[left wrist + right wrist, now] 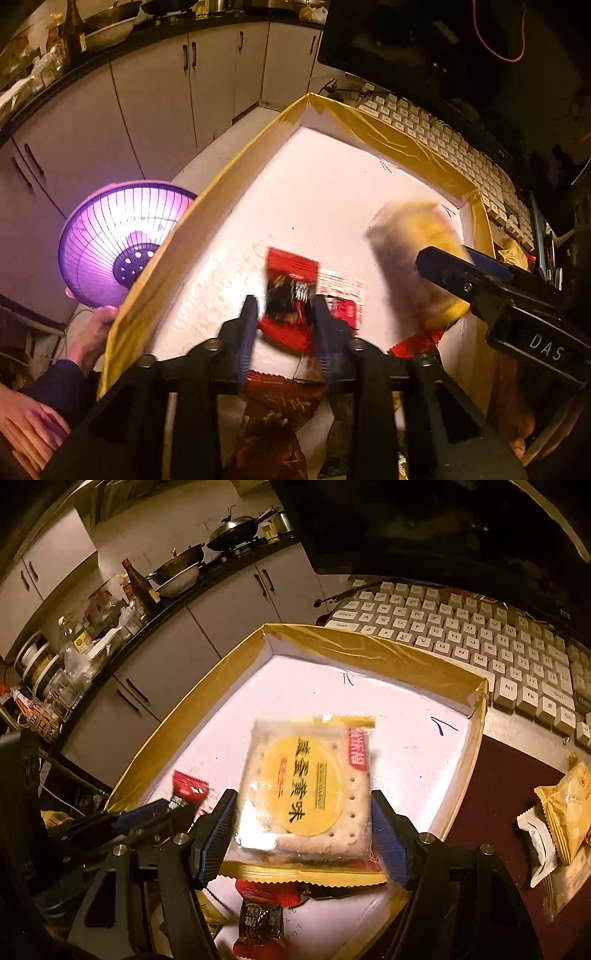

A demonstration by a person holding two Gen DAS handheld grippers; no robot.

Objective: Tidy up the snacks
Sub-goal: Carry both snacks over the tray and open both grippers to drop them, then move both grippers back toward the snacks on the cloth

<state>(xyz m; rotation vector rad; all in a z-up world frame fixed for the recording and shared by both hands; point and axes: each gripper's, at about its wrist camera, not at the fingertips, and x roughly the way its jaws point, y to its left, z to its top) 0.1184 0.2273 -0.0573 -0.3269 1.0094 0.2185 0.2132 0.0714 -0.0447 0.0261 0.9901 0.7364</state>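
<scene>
A shallow white box with gold-taped rim [236, 166] [369, 646] sits by a keyboard. My left gripper [284, 314] is shut on a small red and black snack packet [290, 291] and holds it over the box's near part. My right gripper [303, 812] is shut on a yellow cracker packet [306, 786] above the box; in the left wrist view the packet [417, 251] is blurred, at the right. Other red and dark packets [260, 919] [343, 306] lie on the box floor below the grippers.
A white keyboard [480, 638] lies beyond the box, under a dark monitor [424, 524]. Yellow and white snack packets [557, 812] lie on the dark red mat at the right. A glowing purple heater [122, 236] stands left of the box. A person's hands [33, 417] are at lower left.
</scene>
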